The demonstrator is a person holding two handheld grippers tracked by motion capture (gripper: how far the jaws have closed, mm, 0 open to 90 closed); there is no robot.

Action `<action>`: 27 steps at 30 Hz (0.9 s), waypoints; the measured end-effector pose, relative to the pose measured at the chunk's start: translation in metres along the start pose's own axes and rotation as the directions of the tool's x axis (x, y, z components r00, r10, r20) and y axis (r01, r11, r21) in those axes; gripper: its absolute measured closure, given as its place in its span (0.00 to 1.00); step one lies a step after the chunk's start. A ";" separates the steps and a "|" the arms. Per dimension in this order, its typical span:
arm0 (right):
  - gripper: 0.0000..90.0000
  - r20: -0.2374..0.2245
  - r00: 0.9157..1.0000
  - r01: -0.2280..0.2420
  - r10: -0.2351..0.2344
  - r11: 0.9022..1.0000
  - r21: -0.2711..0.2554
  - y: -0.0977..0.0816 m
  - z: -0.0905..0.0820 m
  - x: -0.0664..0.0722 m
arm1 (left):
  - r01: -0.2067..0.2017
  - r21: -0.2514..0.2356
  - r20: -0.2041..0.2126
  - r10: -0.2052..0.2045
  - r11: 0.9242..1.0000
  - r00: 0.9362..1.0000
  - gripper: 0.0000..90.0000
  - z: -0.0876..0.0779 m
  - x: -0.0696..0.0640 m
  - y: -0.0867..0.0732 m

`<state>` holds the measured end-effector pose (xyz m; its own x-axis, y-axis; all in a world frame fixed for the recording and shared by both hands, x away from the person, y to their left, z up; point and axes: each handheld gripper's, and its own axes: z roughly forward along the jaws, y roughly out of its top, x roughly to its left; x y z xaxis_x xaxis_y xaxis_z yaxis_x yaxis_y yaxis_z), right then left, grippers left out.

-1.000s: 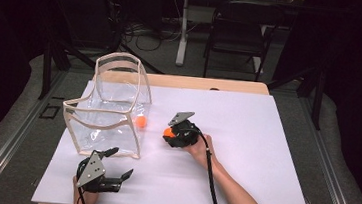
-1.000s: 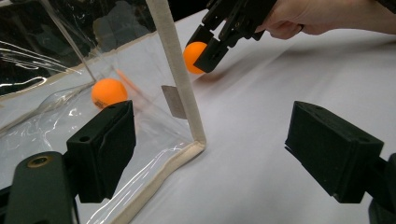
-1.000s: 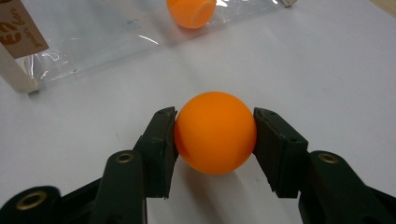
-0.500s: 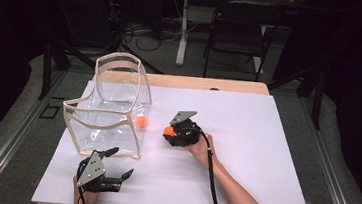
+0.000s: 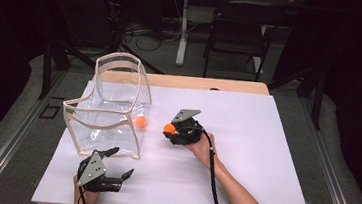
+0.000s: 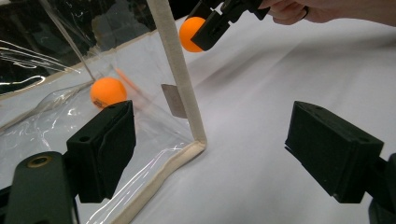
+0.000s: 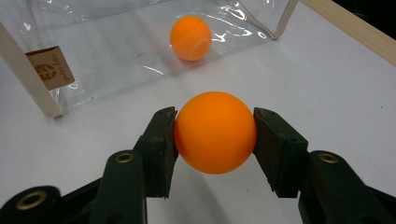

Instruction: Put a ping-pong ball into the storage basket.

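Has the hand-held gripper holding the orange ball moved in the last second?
Yes, slightly: the right hand-held gripper carried its orange ball a little left, toward the clear bag.

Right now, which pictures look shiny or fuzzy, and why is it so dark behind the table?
Left gripper view: white glare streaks on the clear bag, and the held orange ball looks soft. Right gripper view: the held ball is sharp, with bright glints on the plastic behind. High view: light falls on the white table; the room beyond stays unlit.
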<state>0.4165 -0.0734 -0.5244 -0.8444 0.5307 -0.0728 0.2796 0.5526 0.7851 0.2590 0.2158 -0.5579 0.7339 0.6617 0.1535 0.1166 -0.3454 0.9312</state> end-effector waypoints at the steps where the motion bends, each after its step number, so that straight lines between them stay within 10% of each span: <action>1: 0.56 0.000 1.000 0.005 -0.005 1.000 0.001 0.000 0.000 0.000 | -0.002 0.000 -0.002 0.002 1.000 1.000 0.18 0.000 0.000 0.000; 27: 0.56 -0.004 1.000 0.015 -0.015 0.997 -0.070 0.010 -0.018 0.002 | 0.002 -0.001 -0.005 -0.002 1.000 1.000 0.18 -0.002 0.001 -0.001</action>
<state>0.4093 -0.0779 -0.5054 -0.8504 0.5197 -0.0824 0.2341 0.5139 0.8253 0.2588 0.2181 -0.5578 0.7306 0.6654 0.1533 0.1175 -0.3437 0.9317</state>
